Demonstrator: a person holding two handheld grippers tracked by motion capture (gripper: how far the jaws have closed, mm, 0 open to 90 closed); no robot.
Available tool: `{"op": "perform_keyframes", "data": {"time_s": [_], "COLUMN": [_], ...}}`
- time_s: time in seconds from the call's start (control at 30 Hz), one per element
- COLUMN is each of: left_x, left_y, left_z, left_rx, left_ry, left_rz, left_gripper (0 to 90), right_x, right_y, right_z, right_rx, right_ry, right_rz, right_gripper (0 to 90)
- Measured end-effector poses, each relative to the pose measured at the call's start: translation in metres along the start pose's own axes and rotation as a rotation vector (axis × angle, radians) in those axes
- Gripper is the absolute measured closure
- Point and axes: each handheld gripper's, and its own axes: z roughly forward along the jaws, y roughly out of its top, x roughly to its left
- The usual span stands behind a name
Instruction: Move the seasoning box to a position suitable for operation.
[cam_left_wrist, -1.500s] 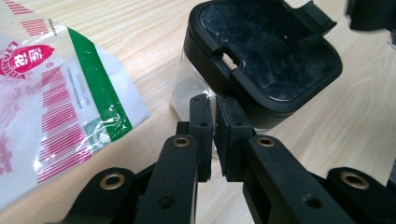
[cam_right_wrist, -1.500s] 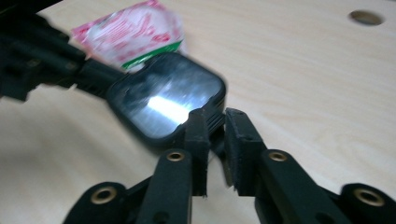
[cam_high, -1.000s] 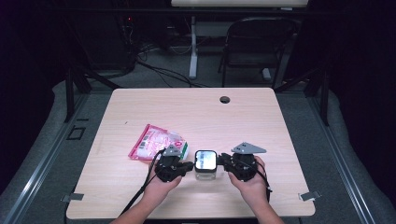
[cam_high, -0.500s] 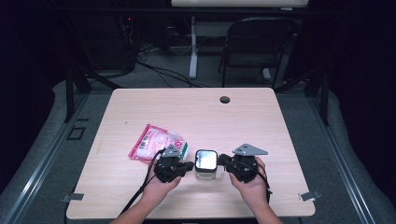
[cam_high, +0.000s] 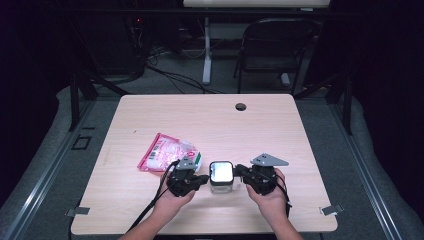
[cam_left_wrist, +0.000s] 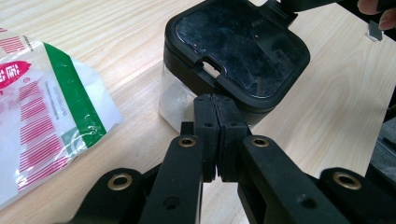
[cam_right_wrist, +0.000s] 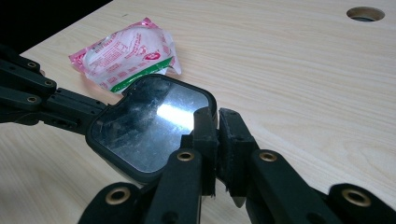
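1. Here, from the high view, a clear box (cam_high: 221, 177) with a black lid stands near the table's (cam_high: 300, 145) front edge, between my left claw (cam_high: 204, 178) and right claw (cam_high: 239, 170). A pink packet (cam_high: 165, 151) lies just behind-left; open wood spreads beyond.
2. In the left gripper view, my left jaws have just been closing and are now clenched together, empty, tips touching the box wall (cam_left_wrist: 175, 91), with white stuff inside.
3. In the right gripper view, my right jaws have nearly met, empty, at the lid's (cam_right_wrist: 149, 130) rim.
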Motion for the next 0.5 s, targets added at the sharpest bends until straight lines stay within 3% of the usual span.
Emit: {"op": "perform_keyframes", "data": {"time_s": [0.1,0.37,0.5], "left_x": [0.0003,0.0003,0.0001], "left_y": [0.0005,-0.0025,-0.0015], "left_z": [-0.0012,0.003,0.0001], "left_rx": [-0.002,0.021,0.005], "left_ry": [-0.016,-0.008,-0.019], "left_rz": [-0.009,-0.005,-0.015], "left_gripper": [88.9,89.2,89.2], "right_x": [0.0002,0.0014,0.0016], "right_y": [-0.0003,-0.0013,-0.0016], "right_z": [-0.0003,-0.0001,-0.0001], "right_rx": [0.002,-0.008,-0.01], "right_ry": [0.001,-0.004,-0.005], "right_rz": [-0.003,0.0,0.005], "right_gripper": [85.8,85.9,85.9]}}
